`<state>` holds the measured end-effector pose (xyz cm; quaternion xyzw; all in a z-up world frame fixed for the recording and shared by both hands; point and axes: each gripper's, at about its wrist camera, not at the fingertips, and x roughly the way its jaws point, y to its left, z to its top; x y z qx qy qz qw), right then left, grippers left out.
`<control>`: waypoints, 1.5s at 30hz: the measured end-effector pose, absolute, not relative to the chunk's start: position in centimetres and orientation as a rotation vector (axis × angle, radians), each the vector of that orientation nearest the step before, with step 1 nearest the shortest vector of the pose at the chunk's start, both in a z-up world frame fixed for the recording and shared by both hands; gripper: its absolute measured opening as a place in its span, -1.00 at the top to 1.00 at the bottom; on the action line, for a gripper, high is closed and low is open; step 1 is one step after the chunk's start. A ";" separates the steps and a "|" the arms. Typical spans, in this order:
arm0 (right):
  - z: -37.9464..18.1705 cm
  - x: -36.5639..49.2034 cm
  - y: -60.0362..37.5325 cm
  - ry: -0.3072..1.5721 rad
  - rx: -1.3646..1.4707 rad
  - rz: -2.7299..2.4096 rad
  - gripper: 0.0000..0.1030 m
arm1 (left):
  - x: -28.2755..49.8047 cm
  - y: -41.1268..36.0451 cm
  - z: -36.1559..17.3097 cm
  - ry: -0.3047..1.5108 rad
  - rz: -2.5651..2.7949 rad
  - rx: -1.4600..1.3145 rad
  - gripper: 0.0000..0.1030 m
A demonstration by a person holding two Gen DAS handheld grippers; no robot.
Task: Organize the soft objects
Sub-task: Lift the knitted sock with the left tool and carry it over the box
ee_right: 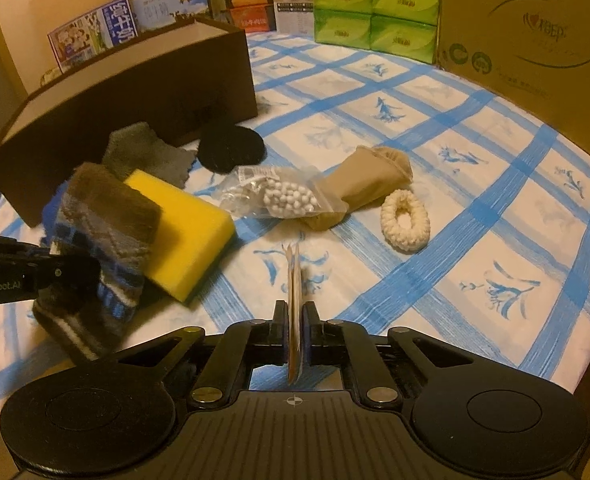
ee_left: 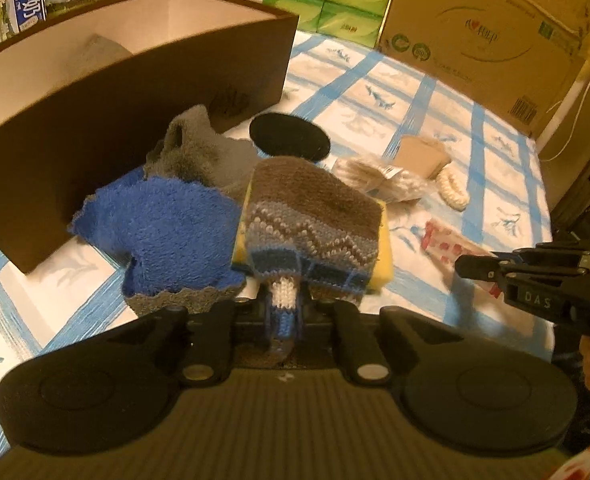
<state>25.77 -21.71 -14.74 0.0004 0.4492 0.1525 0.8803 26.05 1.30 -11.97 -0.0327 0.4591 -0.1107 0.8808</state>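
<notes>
Brown box (ee_left: 143,92) is my landmark—knitted sock (ee_left: 311,216) hangs just in front of it, pinched in my left gripper (ee_left: 283,300), may drag the yellow sponge (ee_right: 187,232) underneath; right gripper (ee_right: 295,320), further out, clamps a thin flat packet (ee_right: 293,280)—could slip.

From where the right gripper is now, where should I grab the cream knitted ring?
Take the cream knitted ring across its near band, one jaw in the open centre, one outside, coming from above. It lies flat on the checked cloth, clear of the tan stocking.
</notes>
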 end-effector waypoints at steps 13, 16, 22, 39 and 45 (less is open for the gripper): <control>-9.6 23.7 -21.0 0.823 0.032 0.399 0.95 | 22.5 4.1 -5.3 0.829 -0.171 -0.159 0.83; -8.4 23.4 -20.6 0.797 0.035 0.420 0.95 | 22.1 5.0 -4.0 0.799 -0.148 -0.182 0.83; -6.0 23.4 -19.0 0.748 0.027 0.468 0.95 | 22.2 7.2 -1.5 0.742 -0.091 -0.215 0.83; 1.0 30.6 -12.4 0.549 0.013 0.614 0.95 | 27.9 14.3 3.0 0.623 0.124 -0.243 0.83; 2.0 33.3 -8.3 0.514 -0.006 0.668 0.95 | 30.5 15.5 2.8 0.638 0.174 -0.233 0.83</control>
